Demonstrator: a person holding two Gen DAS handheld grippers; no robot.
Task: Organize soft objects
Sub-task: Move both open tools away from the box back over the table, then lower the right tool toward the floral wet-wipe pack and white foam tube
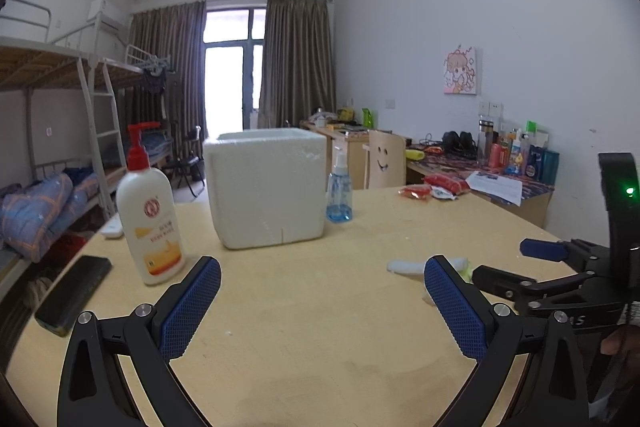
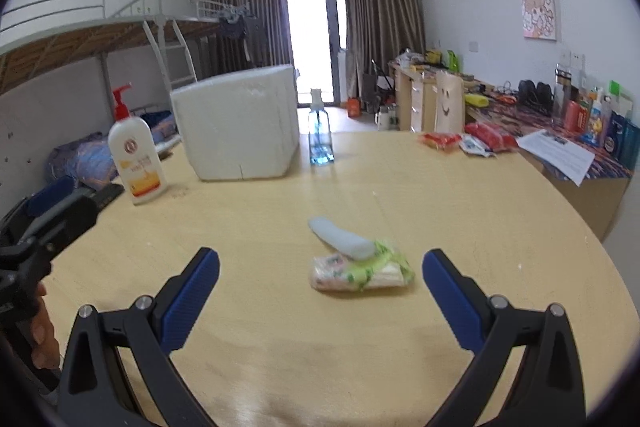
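Both sets of tongs hover low over the pale wooden worktop (image 2: 460, 211) with nothing between their blue pads — the left tongs (image 1: 322, 287) gape wide, aimed at a white foam box (image 1: 269, 187) standing at the far middle, and the right tongs (image 2: 320, 281) gape just as wide over the soft things. Those lie near the right tongs, on the near-right part of the worktop: a white soft roll (image 2: 340, 238) resting slantwise across the far edge of a flat tissue pack (image 2: 360, 271) printed in pink and green, the two touching. In the left wrist view the same white roll peeps out behind the right-hand pad, with the other tongs just beside it. Left of the foam box stands a white lotion bottle (image 1: 150, 215) with a red pump, upright, and a flat black object (image 1: 74, 293) lies near the left edge. Just right of the box stands a clear blue spray bottle (image 1: 339, 193). At the far right edge sit red snack packets (image 2: 464, 141), well apart from the roll and pack. A person's fingers (image 2: 40, 331) show at the left edge of the right wrist view.
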